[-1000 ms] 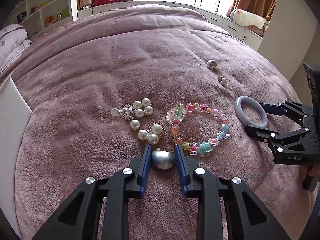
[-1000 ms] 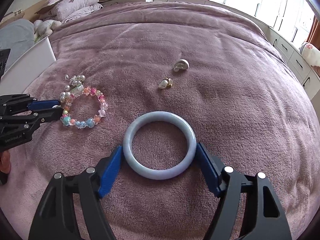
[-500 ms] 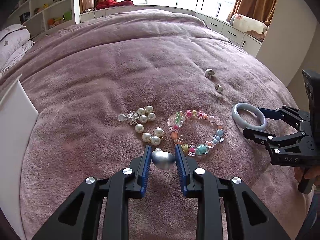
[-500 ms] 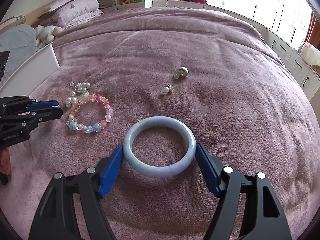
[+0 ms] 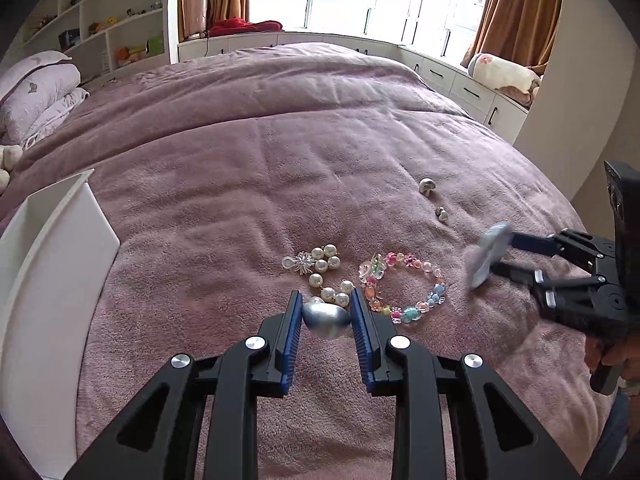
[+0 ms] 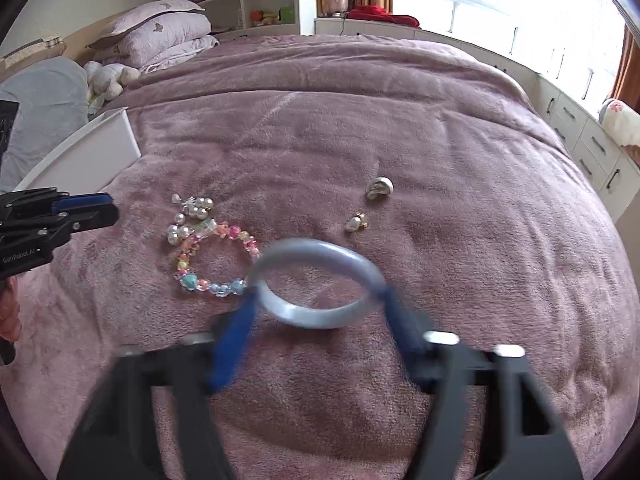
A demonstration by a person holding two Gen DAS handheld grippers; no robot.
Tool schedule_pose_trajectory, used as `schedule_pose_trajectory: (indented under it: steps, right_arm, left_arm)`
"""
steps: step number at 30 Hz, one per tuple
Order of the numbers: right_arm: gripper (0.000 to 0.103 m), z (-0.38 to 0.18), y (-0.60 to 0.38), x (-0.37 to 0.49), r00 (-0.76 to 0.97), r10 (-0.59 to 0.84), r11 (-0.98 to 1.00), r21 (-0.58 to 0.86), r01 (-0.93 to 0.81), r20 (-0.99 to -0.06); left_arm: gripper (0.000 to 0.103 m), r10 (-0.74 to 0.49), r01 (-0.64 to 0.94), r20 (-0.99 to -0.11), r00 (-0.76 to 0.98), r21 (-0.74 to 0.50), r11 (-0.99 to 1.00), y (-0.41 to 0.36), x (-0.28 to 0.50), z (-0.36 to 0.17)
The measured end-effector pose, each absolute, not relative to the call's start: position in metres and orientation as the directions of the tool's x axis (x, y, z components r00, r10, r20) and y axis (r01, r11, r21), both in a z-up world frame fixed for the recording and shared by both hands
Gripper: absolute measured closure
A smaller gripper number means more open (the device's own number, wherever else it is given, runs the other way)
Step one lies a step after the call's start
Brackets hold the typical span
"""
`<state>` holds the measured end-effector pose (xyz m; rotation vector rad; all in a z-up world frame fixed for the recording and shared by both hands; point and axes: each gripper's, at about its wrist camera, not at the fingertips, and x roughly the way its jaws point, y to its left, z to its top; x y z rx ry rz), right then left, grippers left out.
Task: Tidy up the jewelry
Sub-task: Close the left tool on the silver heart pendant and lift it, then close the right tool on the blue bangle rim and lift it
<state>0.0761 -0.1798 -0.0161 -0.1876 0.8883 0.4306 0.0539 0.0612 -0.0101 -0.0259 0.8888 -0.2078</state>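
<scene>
My left gripper (image 5: pixel 326 312) is shut on a silver egg-shaped bead (image 5: pixel 325 321) and holds it above the mauve blanket. A pearl piece (image 5: pixel 324 272) and a colourful bead bracelet (image 5: pixel 404 284) lie just beyond it. My right gripper (image 6: pixel 316 300) is shut on a pale blue bangle (image 6: pixel 316 280), lifted and tilted, blurred by motion; it shows at the right of the left wrist view (image 5: pixel 488 254). Two small earrings (image 6: pixel 380 189) (image 6: pixel 356 222) lie further back on the bed.
A white open box (image 5: pixel 52 248) stands at the left on the bed, also in the right wrist view (image 6: pixel 92 148). Pillows (image 6: pixel 160 32) lie at the bed's head. Shelves and window cabinets line the room.
Both grippers have risen and pulled back from the blanket. The right gripper has tilted the bangle upward and is moving fast. The left still holds the silver bead.
</scene>
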Motion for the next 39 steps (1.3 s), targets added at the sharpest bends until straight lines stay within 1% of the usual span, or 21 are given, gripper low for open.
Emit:
schedule_pose_trajectory:
  steps: [1,2,3,4,6,8,9,10,15,18,24,27,29,30,32,34,39]
  right_arm:
    - [0.098,-0.016,-0.183,0.078,0.532,0.311,0.897,0.059,-0.437,-0.787]
    - [0.098,-0.017,-0.186,0.081,0.504,0.340,0.895,0.108,-0.434,-0.794]
    - [0.097,-0.019,-0.186,0.082,0.495,0.333,0.897,0.107,-0.430,-0.803]
    - [0.097,-0.022,-0.183,0.082,0.488,0.307,0.896,0.075,-0.438,-0.817]
    - [0.096,-0.026,-0.180,0.081,0.469,0.306,0.888,0.071,-0.454,-0.828]
    - [0.072,-0.030,-0.176,0.080,0.457,0.304,0.883,0.066,-0.465,-0.836]
    - [0.040,-0.031,-0.175,0.079,0.466,0.295,0.884,0.053,-0.464,-0.834]
    - [0.025,-0.029,-0.173,0.078,0.494,0.278,0.889,0.026,-0.458,-0.824]
    - [0.028,-0.023,-0.169,0.087,0.536,0.280,0.897,0.018,-0.442,-0.796]
    - [0.033,-0.024,-0.167,0.102,0.537,0.268,0.902,0.012,-0.433,-0.800]
    - [0.038,-0.045,-0.153,0.131,0.500,0.215,0.894,-0.037,-0.446,-0.839]
    - [0.038,-0.059,-0.149,0.142,0.474,0.171,0.897,-0.062,-0.437,-0.864]
    - [0.037,-0.065,-0.147,0.146,0.464,0.162,0.896,-0.068,-0.439,-0.871]
    - [0.037,-0.066,-0.145,0.146,0.469,0.160,0.896,-0.072,-0.439,-0.869]
    - [0.036,-0.067,-0.145,0.146,0.473,0.159,0.896,-0.075,-0.438,-0.866]
    - [0.036,-0.069,-0.146,0.147,0.472,0.160,0.895,-0.075,-0.440,-0.867]
    - [0.038,-0.065,-0.150,0.149,0.489,0.149,0.901,-0.086,-0.426,-0.859]
  left_arm:
    - [0.074,-0.192,0.167,-0.767,0.612,-0.112,0.980,0.062,0.053,-0.010]
    - [0.074,-0.195,0.167,-0.767,0.612,-0.116,0.979,0.063,0.052,-0.010]
    - [0.074,-0.197,0.167,-0.766,0.611,-0.119,0.979,0.063,0.051,-0.010]
    - [0.074,-0.197,0.166,-0.768,0.610,-0.118,0.979,0.063,0.051,-0.011]
    - [0.074,-0.197,0.168,-0.768,0.609,-0.119,0.979,0.063,0.050,-0.012]
    - [0.074,-0.196,0.164,-0.768,0.610,-0.120,0.979,0.063,0.050,-0.013]
    - [0.074,-0.198,0.162,-0.769,0.608,-0.124,0.979,0.063,0.050,-0.014]
    - [0.074,-0.196,0.160,-0.770,0.607,-0.123,0.979,0.063,0.051,-0.015]
    - [0.074,-0.184,0.155,-0.775,0.605,-0.112,0.981,0.063,0.053,-0.018]
    - [0.074,-0.179,0.152,-0.773,0.609,-0.107,0.983,0.064,0.053,-0.019]
    - [0.074,-0.181,0.153,-0.778,0.602,-0.110,0.982,0.065,0.058,-0.024]
    - [0.074,-0.174,0.153,-0.787,0.592,-0.102,0.983,0.067,0.060,-0.030]
    - [0.066,-0.167,0.156,-0.799,0.577,-0.093,0.983,0.067,0.062,-0.035]
    - [0.056,-0.156,0.153,-0.803,0.575,-0.081,0.985,0.067,0.062,-0.039]
    - [0.050,-0.151,0.157,-0.807,0.571,-0.073,0.985,0.067,0.061,-0.043]
    - [0.038,-0.145,0.159,-0.810,0.568,-0.064,0.985,0.066,0.060,-0.047]
    - [0.038,-0.153,0.176,-0.817,0.556,-0.065,0.982,0.066,0.057,-0.053]
